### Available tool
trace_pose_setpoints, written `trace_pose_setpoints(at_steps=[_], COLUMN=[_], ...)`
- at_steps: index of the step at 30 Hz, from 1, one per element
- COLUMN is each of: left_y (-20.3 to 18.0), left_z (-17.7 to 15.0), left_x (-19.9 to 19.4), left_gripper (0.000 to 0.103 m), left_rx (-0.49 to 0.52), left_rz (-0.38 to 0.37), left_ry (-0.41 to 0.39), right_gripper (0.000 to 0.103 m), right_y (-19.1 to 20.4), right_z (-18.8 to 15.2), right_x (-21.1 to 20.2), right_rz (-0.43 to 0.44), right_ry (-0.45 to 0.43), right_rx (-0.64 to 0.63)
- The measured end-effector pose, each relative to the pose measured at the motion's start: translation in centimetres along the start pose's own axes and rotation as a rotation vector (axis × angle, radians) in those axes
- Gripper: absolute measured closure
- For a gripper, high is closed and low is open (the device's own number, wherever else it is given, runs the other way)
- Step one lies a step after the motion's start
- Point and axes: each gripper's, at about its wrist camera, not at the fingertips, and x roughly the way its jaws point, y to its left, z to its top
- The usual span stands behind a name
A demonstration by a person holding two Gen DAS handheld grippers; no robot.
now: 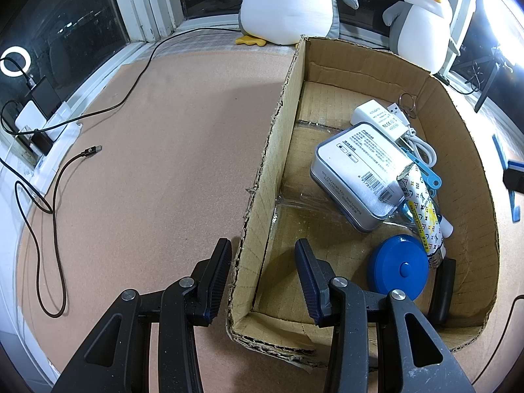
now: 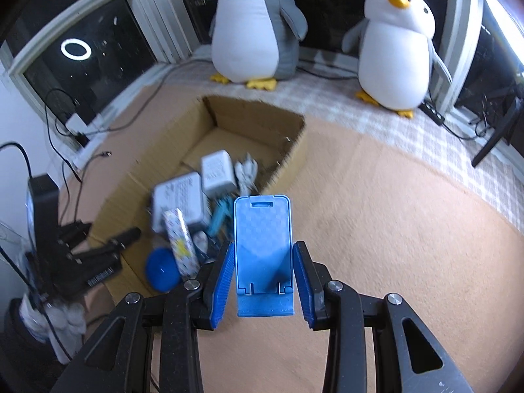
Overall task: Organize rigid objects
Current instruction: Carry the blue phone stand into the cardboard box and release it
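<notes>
My right gripper [image 2: 263, 278] is shut on a blue plastic phone stand [image 2: 262, 249], held upright above the tan mat, just right of the cardboard box [image 2: 249, 114]. The view is blurred by motion. My left gripper [image 1: 263, 262] stands open astride the box's near left wall [image 1: 271, 150], one finger outside and one inside, with a gap on the inner side. In the box lie a white tin [image 1: 357, 177], a white charger [image 1: 380, 118] with its cord, a patterned tube [image 1: 421, 209], a blue round disc [image 1: 398, 268] and a black object [image 1: 442, 291].
Two plush penguins [image 2: 249, 26] [image 2: 396, 46] sit on the checked cloth by the window. A black cable [image 1: 55, 203] loops over the mat left of the box, near a white power strip [image 1: 49, 131]. Bare tan mat [image 2: 393, 229] spreads right of the box.
</notes>
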Motion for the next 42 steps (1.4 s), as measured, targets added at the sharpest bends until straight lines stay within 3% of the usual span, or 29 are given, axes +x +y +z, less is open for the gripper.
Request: trace_pose_setpoints(at_steps=[7, 15, 39, 42], left_y=[0.0, 0.0, 0.0, 0.0], left_z=[0.0, 0.0, 0.0, 0.0], left_x=[0.0, 0.0, 0.1, 0.1], left_gripper=[0.059, 0.059, 0.059, 0.059], left_rx=[0.0, -0.002, -0.004, -0.004], left_rz=[0.0, 0.0, -0.001, -0.002], left_ry=[0.0, 0.0, 0.001, 0.001], right_gripper=[0.07, 0.07, 0.07, 0.064], right_y=[2.5, 5.1, 6.6, 6.6], right_z=[2.3, 4.0, 4.1, 4.1], right_x=[0.4, 3.3, 8.1, 8.0], right_rz=[0.03, 0.034, -0.015, -0.011], right_ry=[-0.04, -0.015, 0.062, 0.062], right_rx=[-0.023, -0.066, -0.11, -0.113])
